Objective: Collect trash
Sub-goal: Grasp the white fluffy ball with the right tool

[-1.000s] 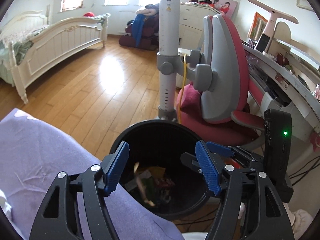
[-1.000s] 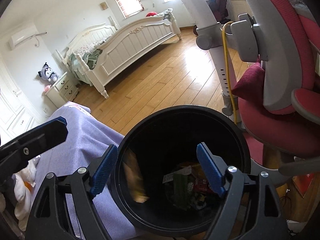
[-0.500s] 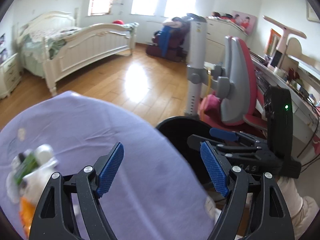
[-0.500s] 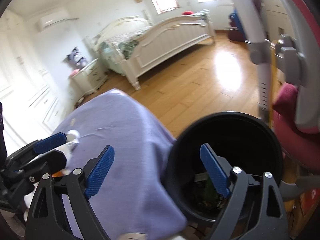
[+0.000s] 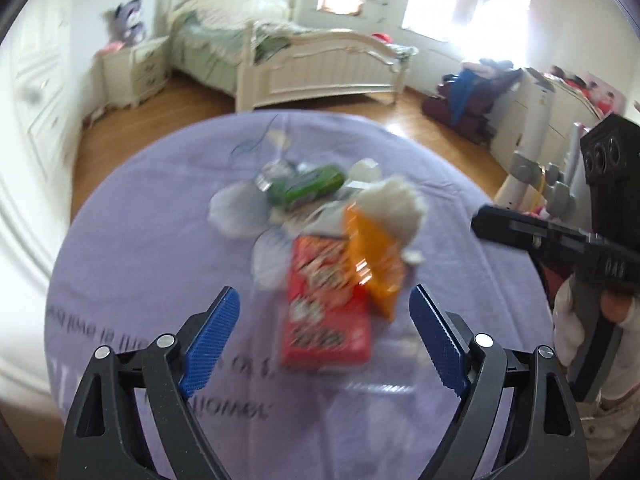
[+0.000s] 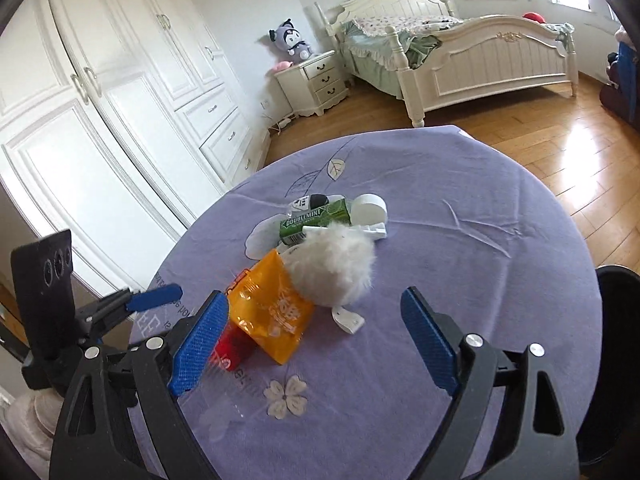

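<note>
Fingers: left gripper [image 5: 324,332] widening, empty | right gripper [image 6: 314,338] apart, empty | trash pile [image 6: 316,256] mid-table, edges bare

Litter sits bunched mid-table on the purple cloth [image 6: 460,208]: orange snack bag [image 6: 270,316], red packet [image 5: 326,308] touching its side, white fluffy wad [image 6: 334,266] against the bag's far edge, green gum pack [image 6: 316,218] and white cap [image 6: 370,210] behind, so no lane runs between pieces. Bare cloth rings the heap, widest on its right in the right wrist view and along the near edge. Left gripper [image 5: 324,342] and right gripper [image 6: 314,340], jaws wide and empty, flank the near side close together; black bin [image 6: 618,360] stands off the table's right edge.
</note>
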{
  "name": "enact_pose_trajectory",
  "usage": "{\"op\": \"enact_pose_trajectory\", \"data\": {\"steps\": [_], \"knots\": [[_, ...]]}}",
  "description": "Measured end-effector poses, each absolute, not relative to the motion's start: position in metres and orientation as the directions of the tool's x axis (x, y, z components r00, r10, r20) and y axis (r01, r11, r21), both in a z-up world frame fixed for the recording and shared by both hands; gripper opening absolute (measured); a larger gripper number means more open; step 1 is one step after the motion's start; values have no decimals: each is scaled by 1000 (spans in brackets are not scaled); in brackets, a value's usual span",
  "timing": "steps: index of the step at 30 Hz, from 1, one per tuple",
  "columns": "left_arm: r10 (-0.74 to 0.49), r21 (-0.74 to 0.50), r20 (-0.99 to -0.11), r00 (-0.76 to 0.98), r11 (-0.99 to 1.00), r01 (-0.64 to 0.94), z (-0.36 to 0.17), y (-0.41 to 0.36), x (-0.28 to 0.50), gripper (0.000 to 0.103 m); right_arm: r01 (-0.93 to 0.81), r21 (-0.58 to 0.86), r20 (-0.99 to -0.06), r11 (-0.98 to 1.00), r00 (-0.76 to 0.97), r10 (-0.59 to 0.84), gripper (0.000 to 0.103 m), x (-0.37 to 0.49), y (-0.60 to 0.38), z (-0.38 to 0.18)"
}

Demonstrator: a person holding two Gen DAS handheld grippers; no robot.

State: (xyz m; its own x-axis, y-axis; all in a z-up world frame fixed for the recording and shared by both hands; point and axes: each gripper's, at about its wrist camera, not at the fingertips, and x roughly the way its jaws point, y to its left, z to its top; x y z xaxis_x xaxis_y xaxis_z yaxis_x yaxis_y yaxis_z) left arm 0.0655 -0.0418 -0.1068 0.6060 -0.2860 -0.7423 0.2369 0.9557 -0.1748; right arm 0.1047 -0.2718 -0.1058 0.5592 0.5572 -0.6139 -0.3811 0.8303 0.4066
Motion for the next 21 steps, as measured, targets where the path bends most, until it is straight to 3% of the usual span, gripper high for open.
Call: {"op": "enact_pose_trajectory", "data": {"steps": [2,4,7,9,11,21], "knots": [[-289,-196,-751,593,956,219,-115,-32,64,86,-342,418,-650,841,535,540,85,122,-261,-114],[-297,-197,-753,587,953,229,-119,-28,61,86,-302,445,-682,843,497,537,76,142,-253,-124],[-325,-194,-758,566,940,280,-120,-33,58,86,-239,436,-733,867,464,497,75,164,-245,-141],[-329,-175,-755,566,935,309,-117,-39,53,87,-246,422,-743,872,457,489,64,170,-240,-148],[-322,-153,-751,576,934,323,-116,-45,48,91,-249,397,-753,883,462,469,45,172,-240,-149],[-182,-124,-722,668,983,133,-125,-63,21,97,-272,424,-650,864,573,499,43,130,-264,-123]]}}
